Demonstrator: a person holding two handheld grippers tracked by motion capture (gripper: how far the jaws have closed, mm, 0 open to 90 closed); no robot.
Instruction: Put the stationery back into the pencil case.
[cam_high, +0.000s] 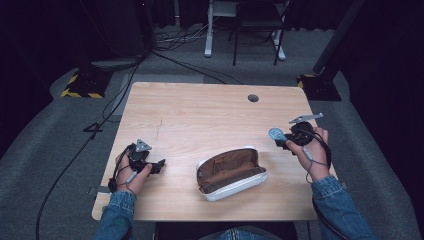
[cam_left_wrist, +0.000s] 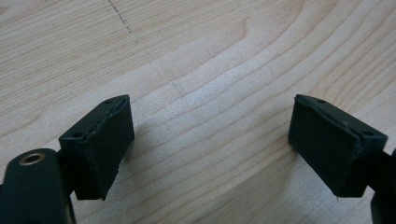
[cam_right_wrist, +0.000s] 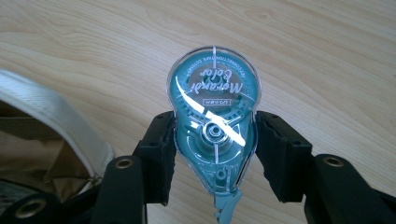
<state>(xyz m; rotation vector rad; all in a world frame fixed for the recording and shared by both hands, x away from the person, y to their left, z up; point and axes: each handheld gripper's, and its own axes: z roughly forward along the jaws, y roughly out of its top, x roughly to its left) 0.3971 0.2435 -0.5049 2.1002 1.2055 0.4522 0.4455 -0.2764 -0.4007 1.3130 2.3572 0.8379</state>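
A teal correction-tape dispenser (cam_right_wrist: 215, 126) with a clear shell is clamped between the two black pads of my right gripper (cam_right_wrist: 215, 154); in the high view the dispenser (cam_high: 276, 134) is held just above the table's right side by that gripper (cam_high: 286, 141). An open pencil pouch (cam_high: 231, 172), white outside and brown inside, lies at the table's front middle, to the left of the dispenser; its white rim (cam_right_wrist: 51, 116) shows at the left of the right gripper view. My left gripper (cam_high: 159, 166) rests low at the front left, its jaws wide apart over bare wood (cam_left_wrist: 210, 135), nothing between them.
The light wooden table (cam_high: 200, 115) has a round cable hole (cam_high: 253, 98) near its far edge. Beyond it, on the grey floor, stand a black stool (cam_high: 257, 25), a white desk leg (cam_high: 209, 35) and trailing cables (cam_high: 120, 95).
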